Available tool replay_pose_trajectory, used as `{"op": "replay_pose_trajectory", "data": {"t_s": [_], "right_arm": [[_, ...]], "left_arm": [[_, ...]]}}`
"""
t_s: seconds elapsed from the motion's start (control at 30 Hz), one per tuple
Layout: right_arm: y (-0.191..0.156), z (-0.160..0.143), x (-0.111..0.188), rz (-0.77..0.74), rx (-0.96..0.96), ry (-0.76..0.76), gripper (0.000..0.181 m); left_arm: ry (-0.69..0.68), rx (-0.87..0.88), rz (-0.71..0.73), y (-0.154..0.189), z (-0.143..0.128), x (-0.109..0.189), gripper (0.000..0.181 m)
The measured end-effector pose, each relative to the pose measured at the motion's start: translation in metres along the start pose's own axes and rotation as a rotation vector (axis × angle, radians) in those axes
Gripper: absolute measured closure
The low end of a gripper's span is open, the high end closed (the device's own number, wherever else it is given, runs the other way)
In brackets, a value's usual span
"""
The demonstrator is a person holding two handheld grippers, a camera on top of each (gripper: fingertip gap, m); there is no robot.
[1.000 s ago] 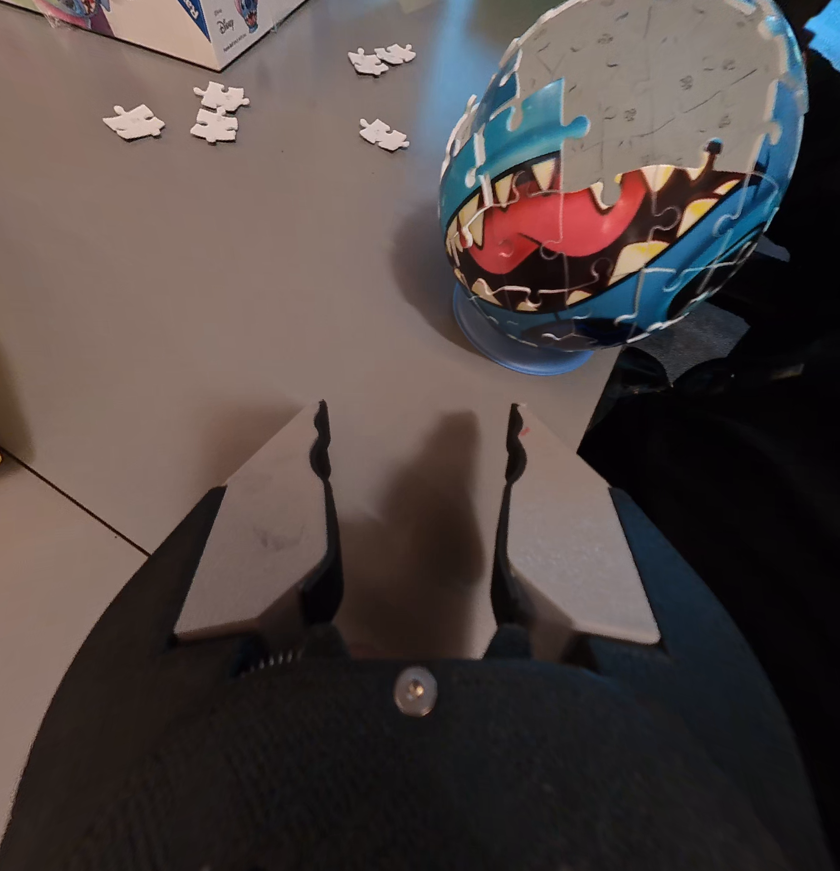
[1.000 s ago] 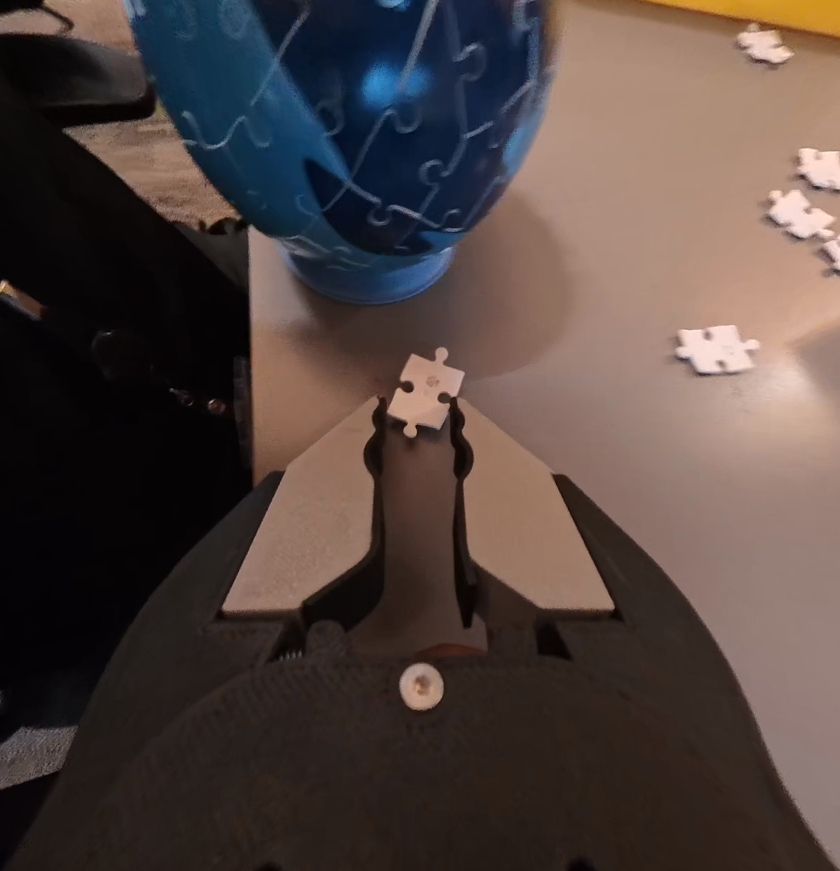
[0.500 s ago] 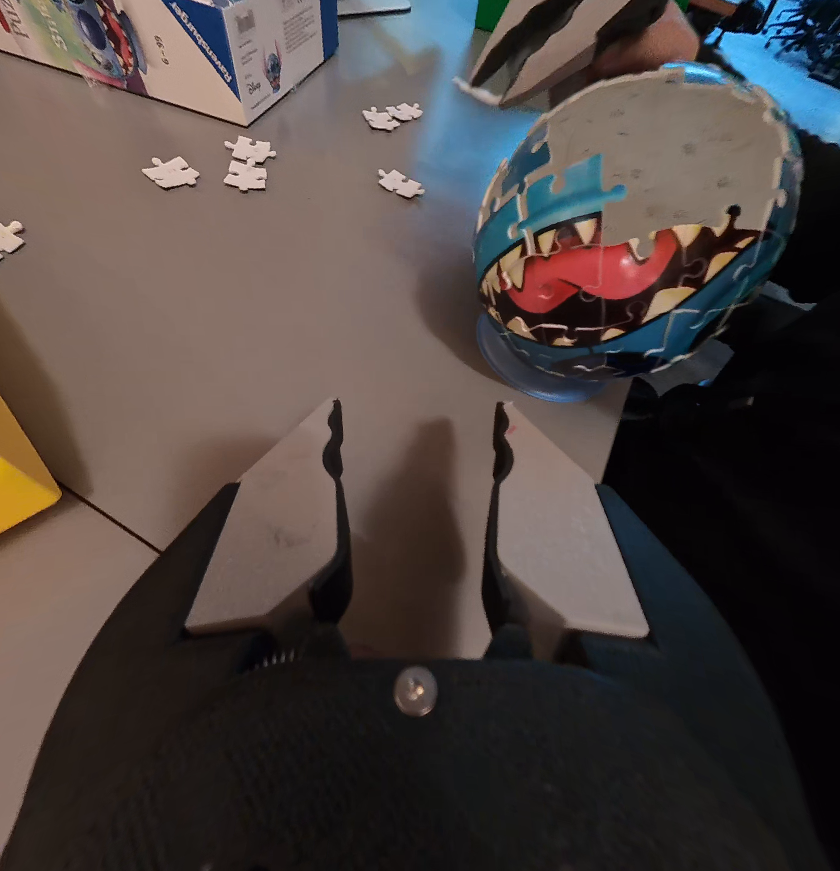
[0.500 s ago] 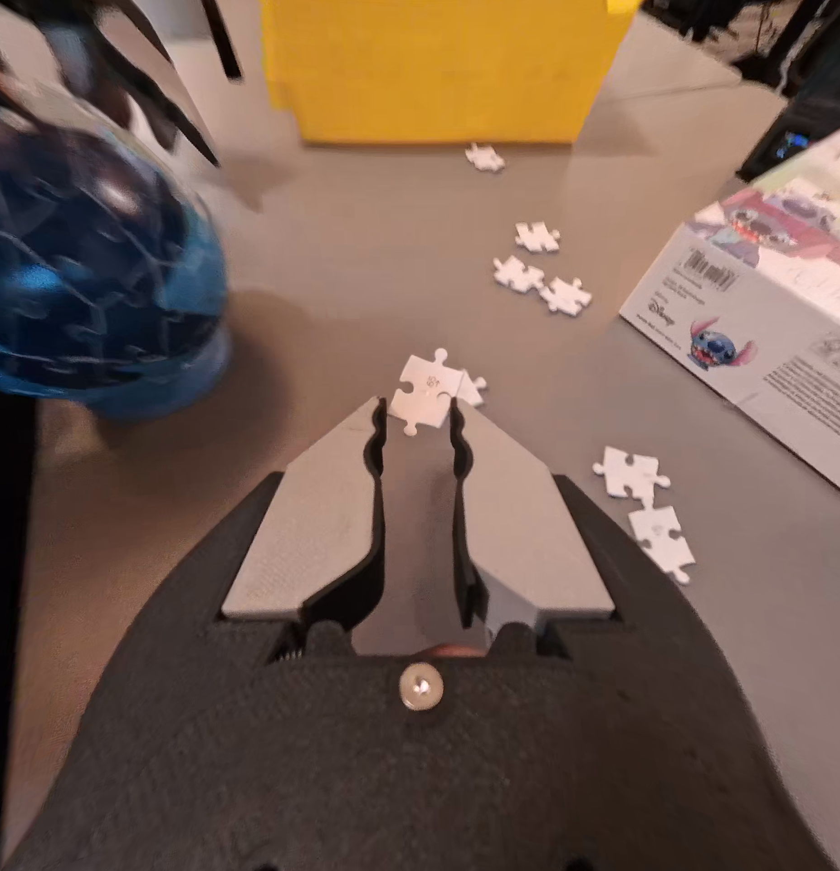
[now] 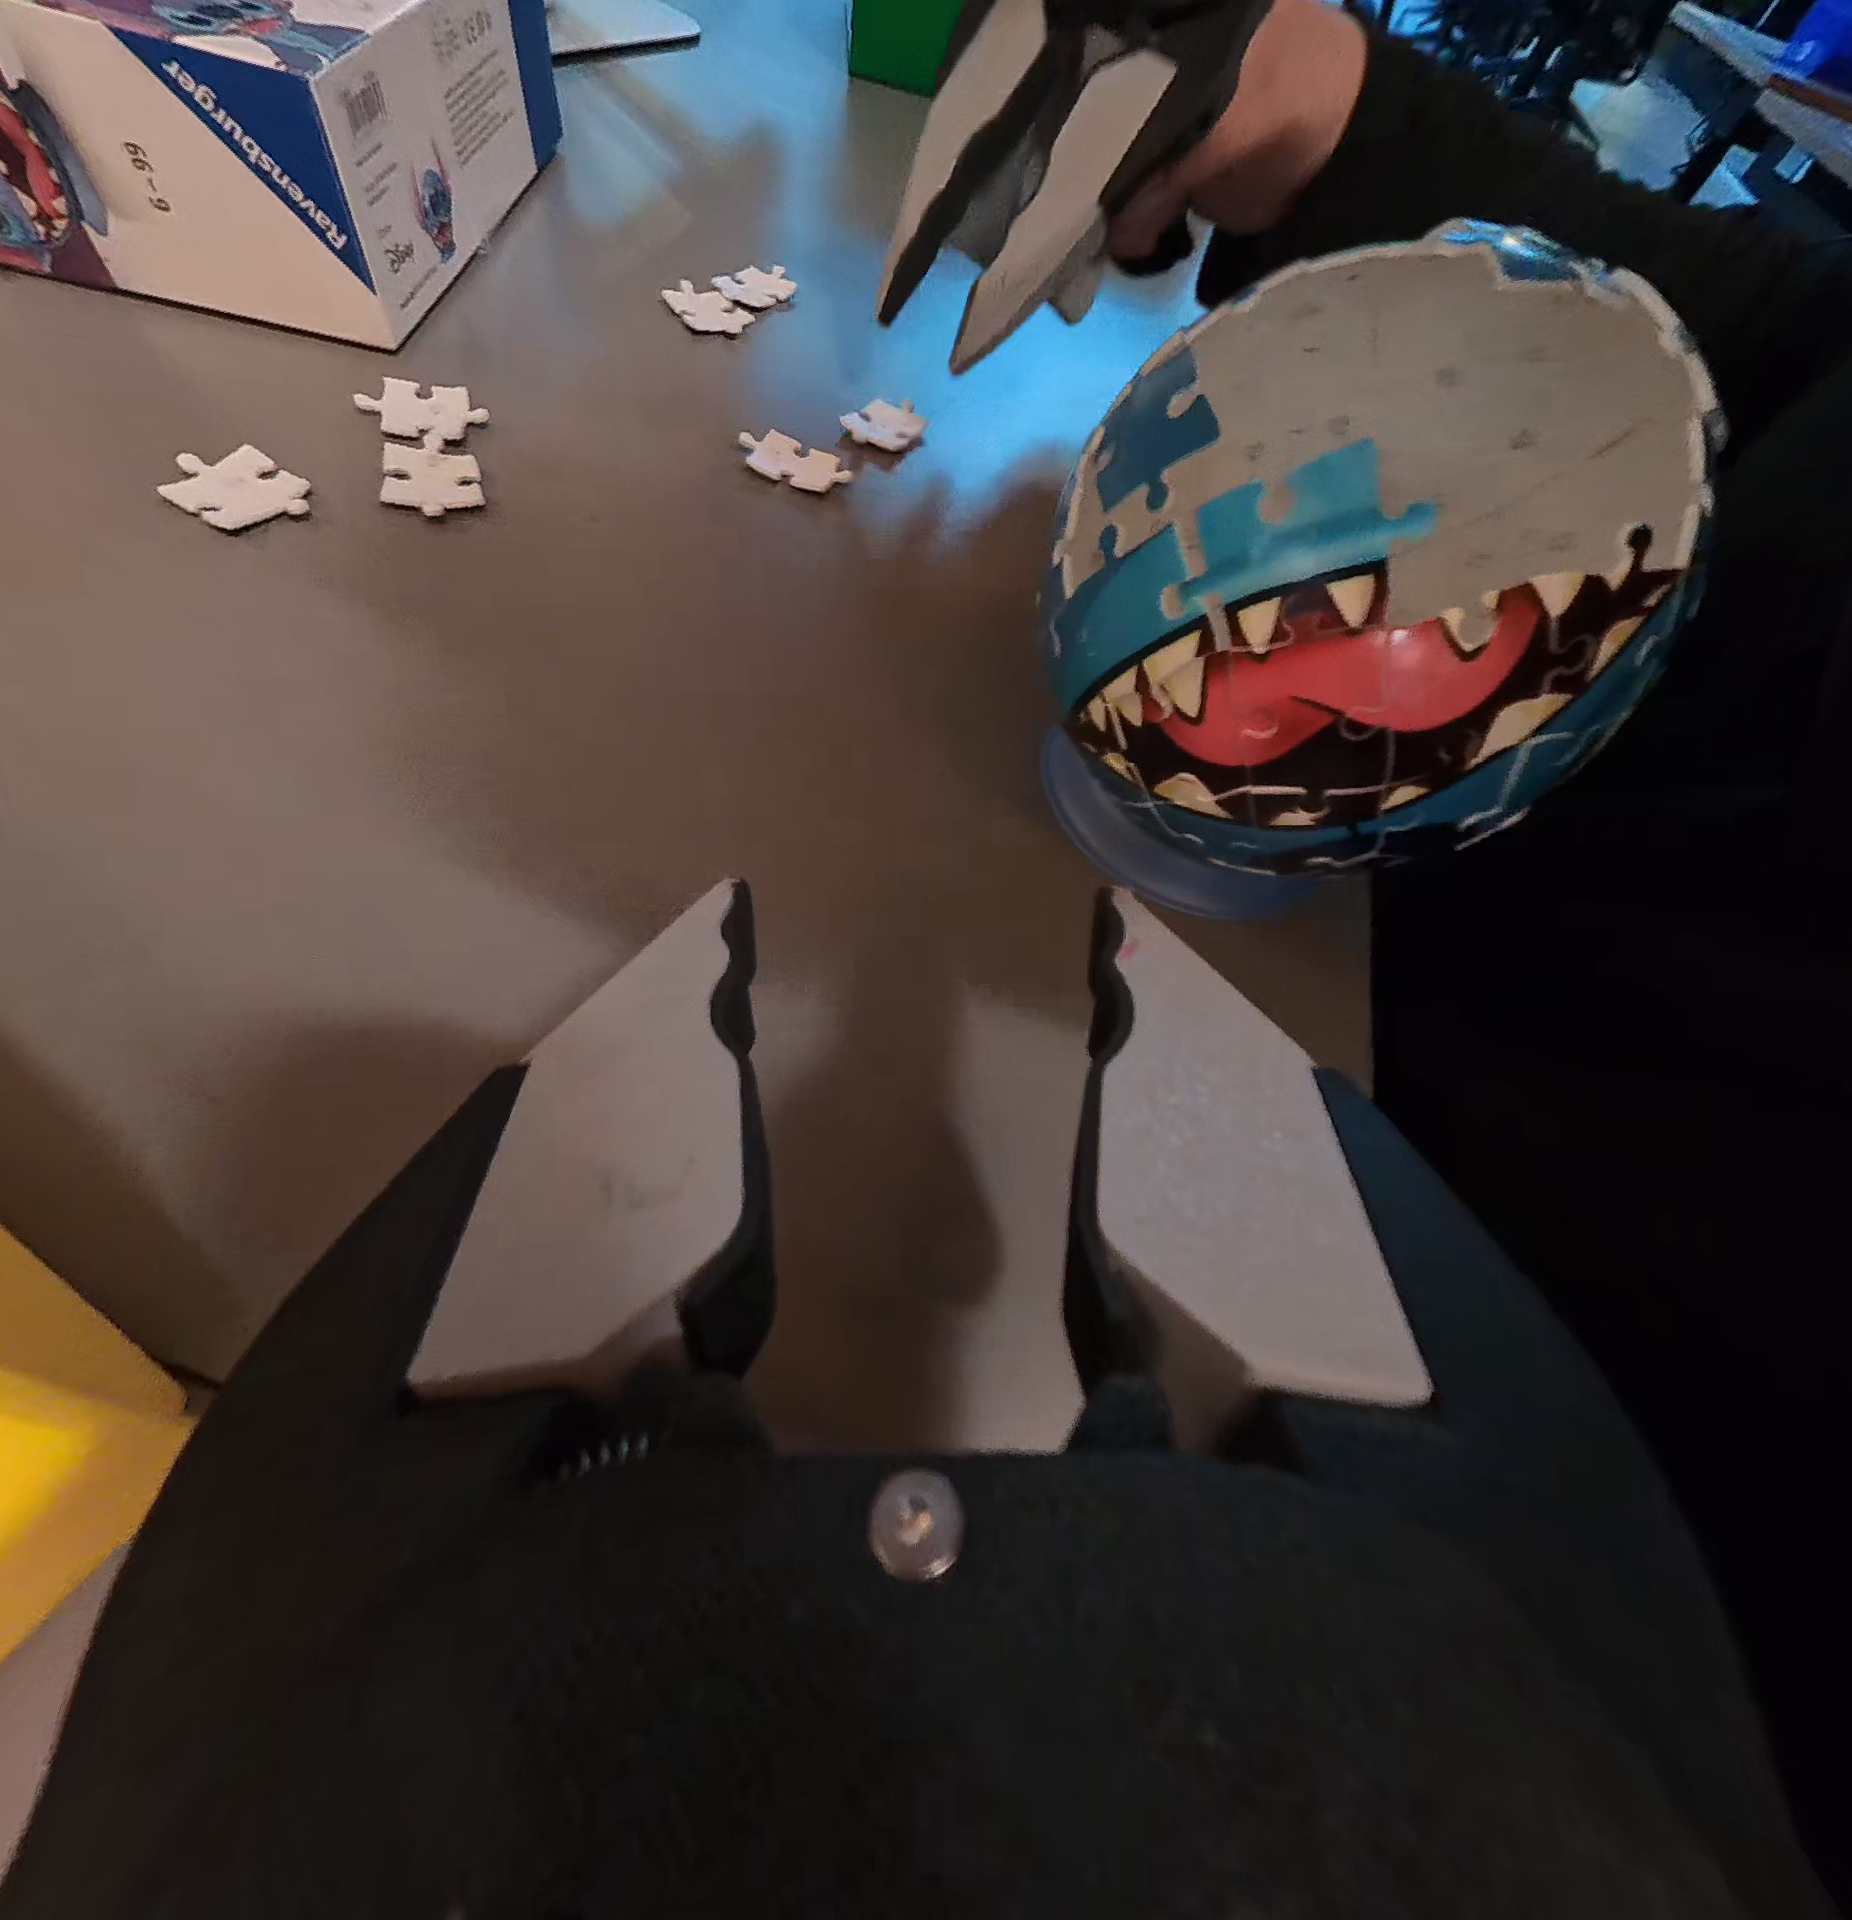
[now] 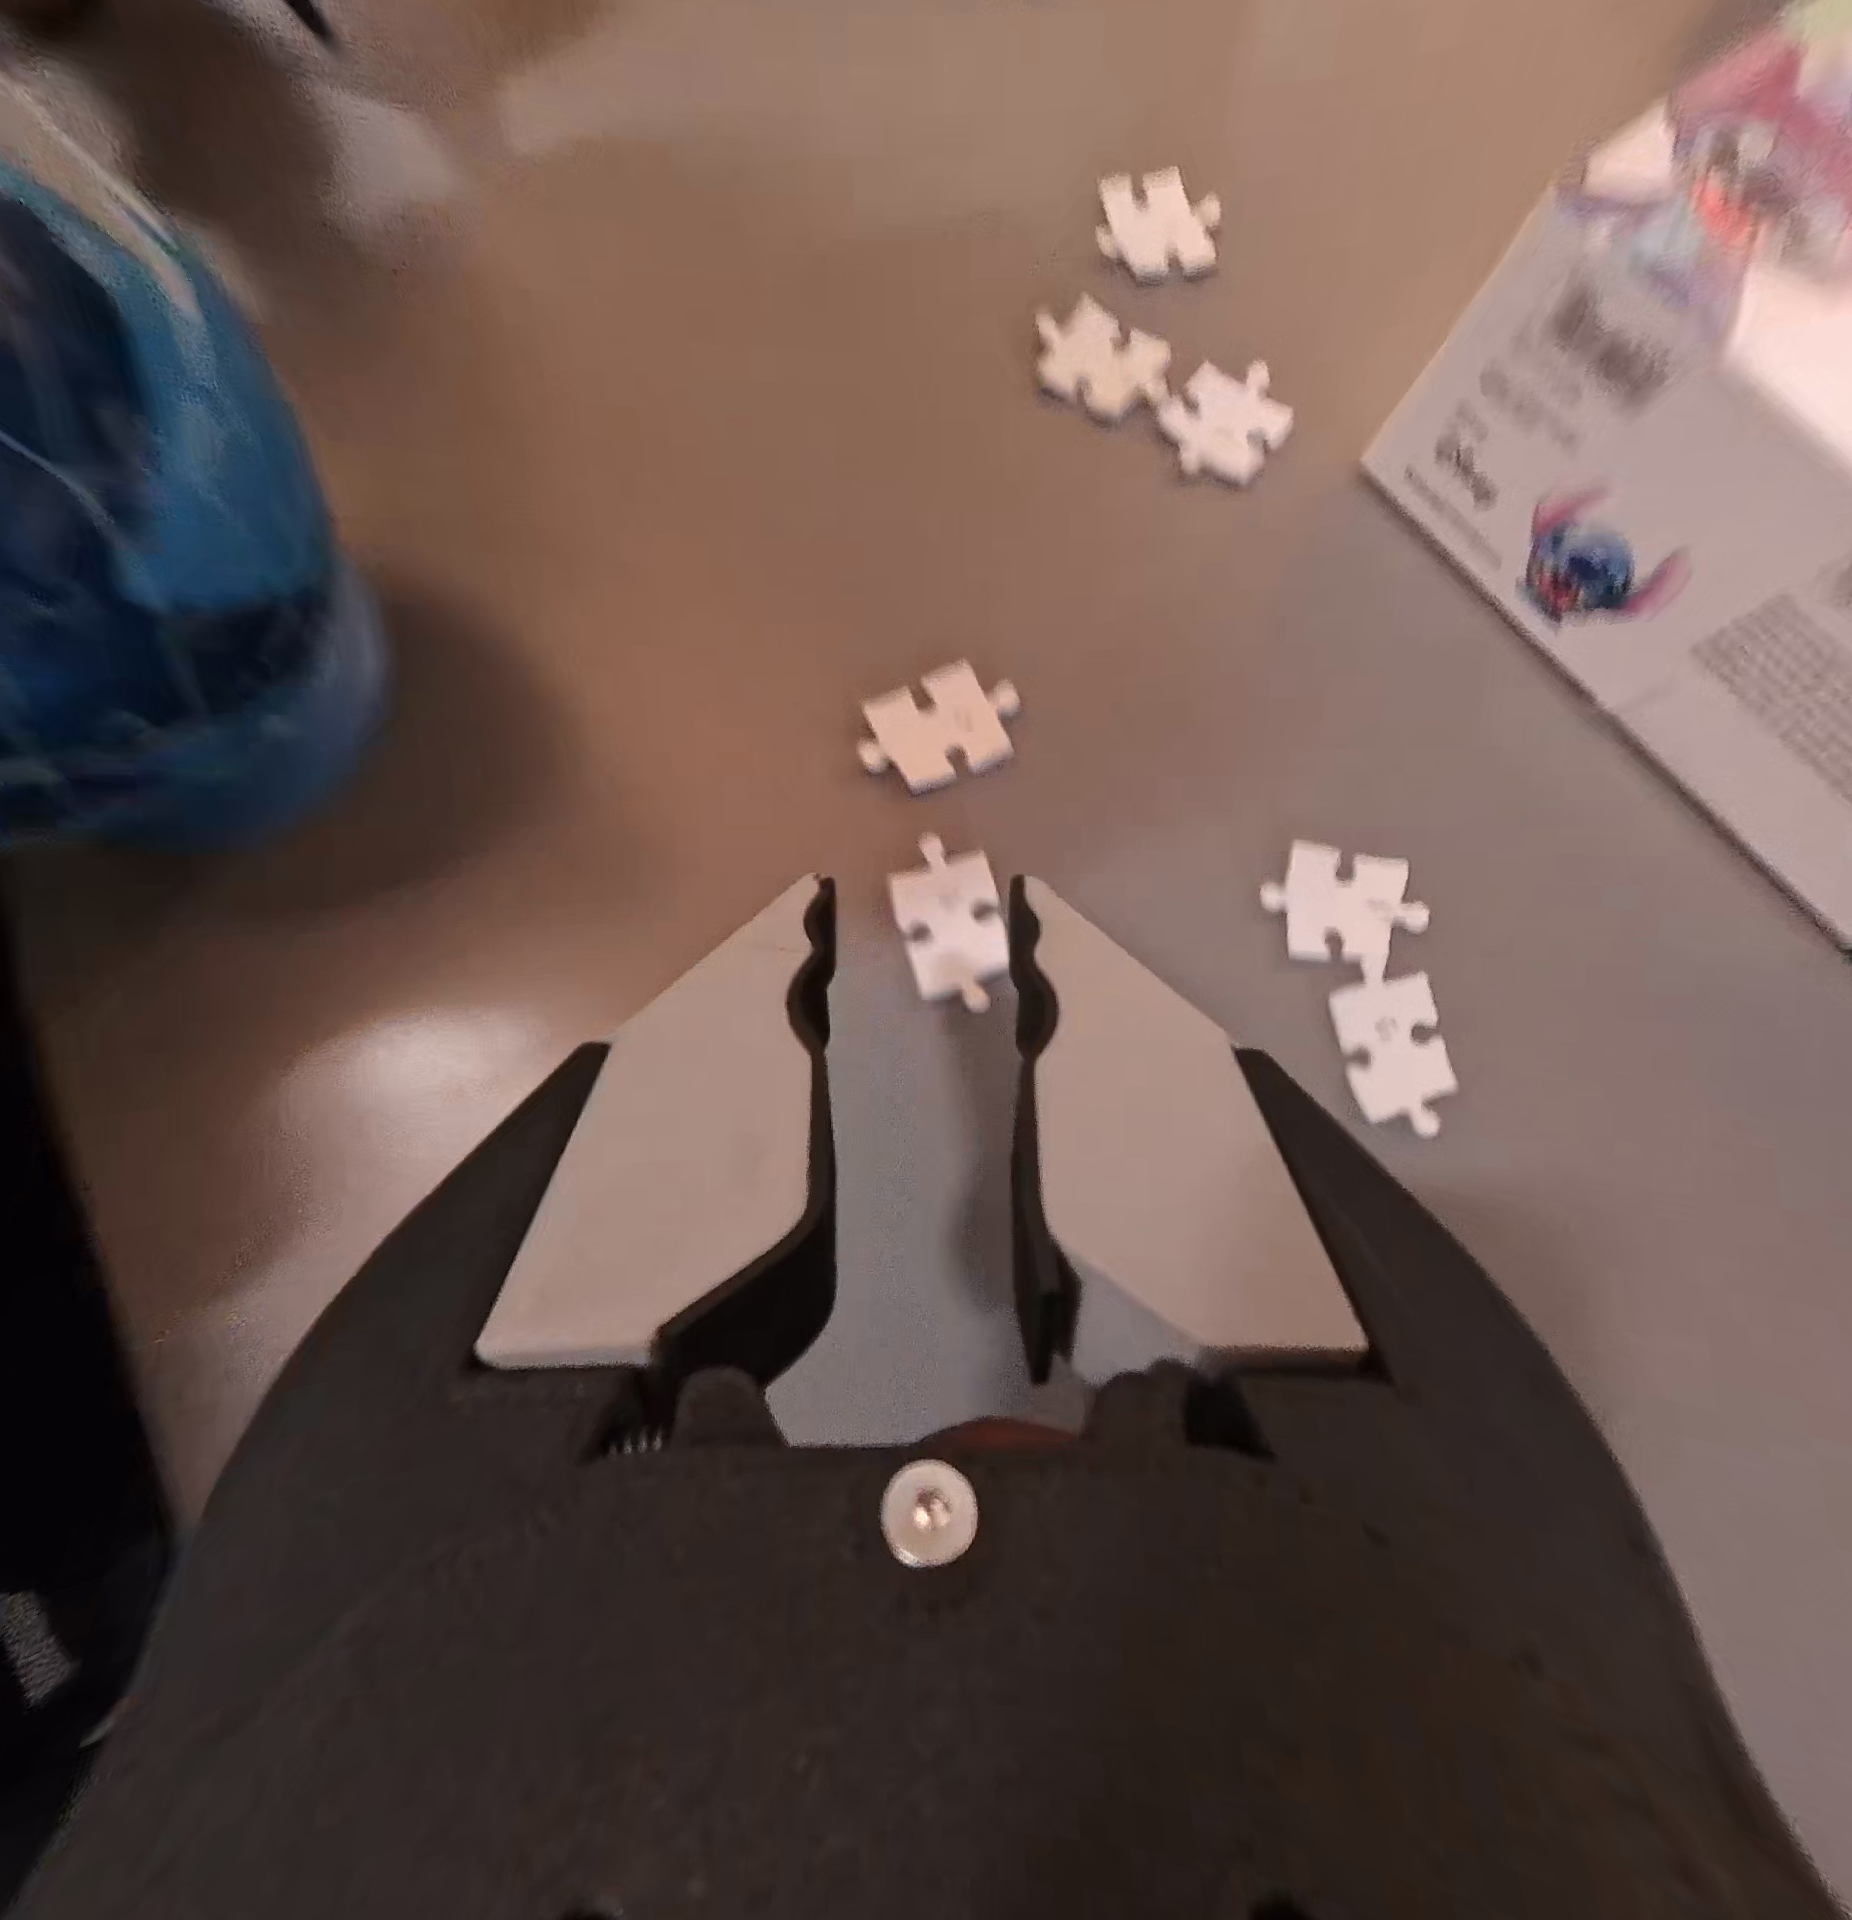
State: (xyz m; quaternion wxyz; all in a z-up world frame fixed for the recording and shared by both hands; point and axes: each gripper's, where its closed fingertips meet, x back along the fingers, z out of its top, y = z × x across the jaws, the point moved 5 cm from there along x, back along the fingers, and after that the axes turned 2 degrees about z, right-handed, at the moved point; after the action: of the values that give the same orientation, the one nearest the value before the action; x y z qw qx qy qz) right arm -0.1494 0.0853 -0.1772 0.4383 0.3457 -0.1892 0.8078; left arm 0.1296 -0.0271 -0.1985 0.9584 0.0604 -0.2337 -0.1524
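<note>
1. Left tongs [image 5: 917, 904]: the fingers are standing wide apart with nothing between them. They are hovering over the grey table [image 5: 486, 727], close to its near edge.
2. To their left, low down, a yellow box [image 5: 28, 1455] is showing at a corner.
3. Ahead and to their left, a printed carton [image 5: 278, 156] is sitting on the table. Nearer than it, three white puzzle pieces [image 5: 423, 447] are lying blank side up.
4. Ahead and to their right, a puzzle ball [image 5: 1421, 468] is resting on a blue ring stand [image 5: 1109, 831] at the table edge. The ring is likely keeping it from rolling. Its upper front is bare white, and a toothy red mouth is showing lower down.
5. Right tongs [image 6: 917, 883]: a hand [image 5: 1275, 135] is holding them far ahead of the left tongs, pointing down at the table. Their fingers are apart and gripping nothing.
6. A white piece [image 6: 948, 920] is sitting in the gap between their tips, close to the right finger. It looks loose; whether it is touching that finger cannot be told.
7. Just ahead of those tips another piece [image 6: 937, 727] is lying, with two more [image 6: 1358, 966] to their right. This view is blurred.
</note>
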Motion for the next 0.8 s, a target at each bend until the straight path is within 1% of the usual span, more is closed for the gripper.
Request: {"op": "replay_pose_trajectory", "data": {"t_s": [0.1,0.17,0.27,0.37,0.47,0.53,0.6,0.67,0.7,0.77,0.8], "right_arm": [[-0.028,0.057,0.011,0.058,0.062,-0.020,0.148],[-0.046,0.091,0.010,0.084,0.118,-0.067,0.149],[-0.067,0.124,0.002,0.106,0.211,-0.161,0.152],[-0.078,0.135,-0.007,0.120,0.272,-0.210,0.152],[-0.090,0.143,-0.013,0.171,0.256,-0.216,0.153],[-0.100,0.147,-0.015,0.207,0.244,-0.262,0.153],[-0.113,0.151,-0.017,0.233,0.248,-0.347,0.152],[-0.122,0.155,-0.019,0.213,0.260,-0.439,0.152],[-0.125,0.157,-0.021,0.200,0.254,-0.490,0.152],[-0.133,0.160,-0.024,0.183,0.238,-0.596,0.144],[-0.135,0.161,-0.026,0.166,0.249,-0.644,0.145]], "left_arm": [[0.009,0.008,0.036,-0.003,0.000,0.001,0.119],[0.033,-0.008,0.048,-0.002,0.002,0.003,0.120],[0.025,-0.004,-0.005,0.002,0.001,0.002,0.121],[-0.032,-0.023,-0.062,0.009,-0.003,-0.003,0.119],[-0.080,-0.079,-0.081,0.010,-0.007,-0.003,0.117],[-0.096,-0.104,-0.103,0.009,-0.008,-0.004,0.116],[-0.091,-0.078,-0.187,0.014,-0.006,-0.005,0.114],[-0.096,-0.074,-0.243,0.017,-0.005,-0.006,0.113],[-0.102,-0.086,-0.249,0.016,-0.005,-0.007,0.112],[-0.100,-0.110,-0.238,0.013,-0.004,-0.007,0.111],[-0.086,-0.115,-0.233,0.013,-0.003,-0.006,0.111]]}}
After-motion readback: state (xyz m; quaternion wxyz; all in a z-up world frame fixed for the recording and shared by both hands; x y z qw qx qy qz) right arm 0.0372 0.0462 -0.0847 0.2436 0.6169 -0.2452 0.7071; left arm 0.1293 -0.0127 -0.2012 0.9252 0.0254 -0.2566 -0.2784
